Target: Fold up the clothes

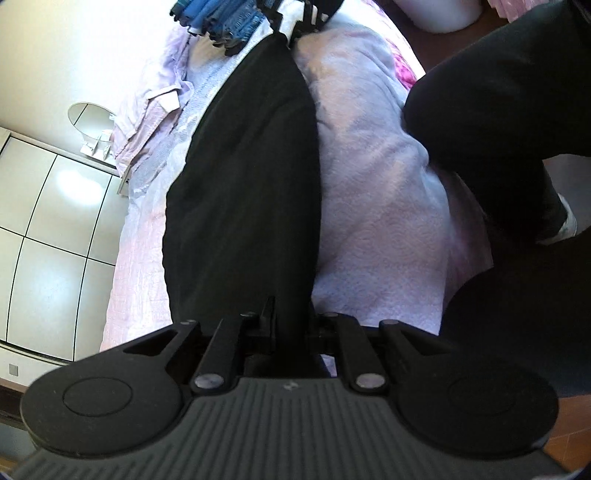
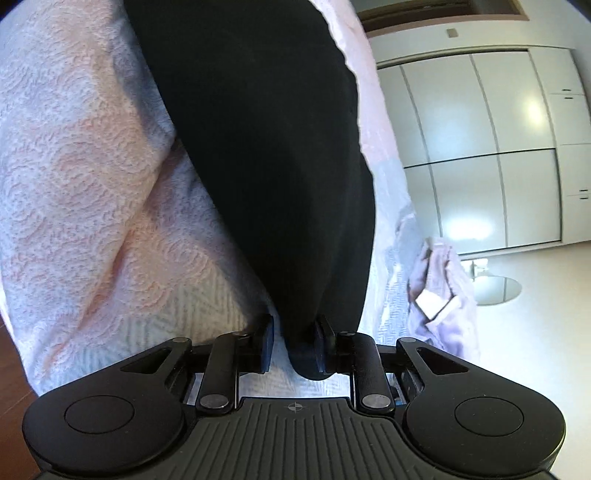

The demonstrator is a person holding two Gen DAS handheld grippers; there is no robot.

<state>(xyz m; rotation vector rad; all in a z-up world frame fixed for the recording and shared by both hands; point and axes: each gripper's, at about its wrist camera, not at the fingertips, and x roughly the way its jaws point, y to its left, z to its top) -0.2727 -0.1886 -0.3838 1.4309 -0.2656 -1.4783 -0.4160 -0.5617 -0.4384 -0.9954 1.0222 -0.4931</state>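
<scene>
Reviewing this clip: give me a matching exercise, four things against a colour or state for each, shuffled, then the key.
Things:
1. black garment
2. lilac shirt
3. blue clothes
4. bedspread

Colour or state:
A. pale pink, textured, spread under everything
B. stretched between both grippers, each end clamped
C. bunched in a heap at the far end of the bed
D. crumpled near the bed's edge, collar showing

Pairs: 1-B, 2-D, 3-C, 4-A

The left gripper and the right gripper each pinch one end of the black garment.
</scene>
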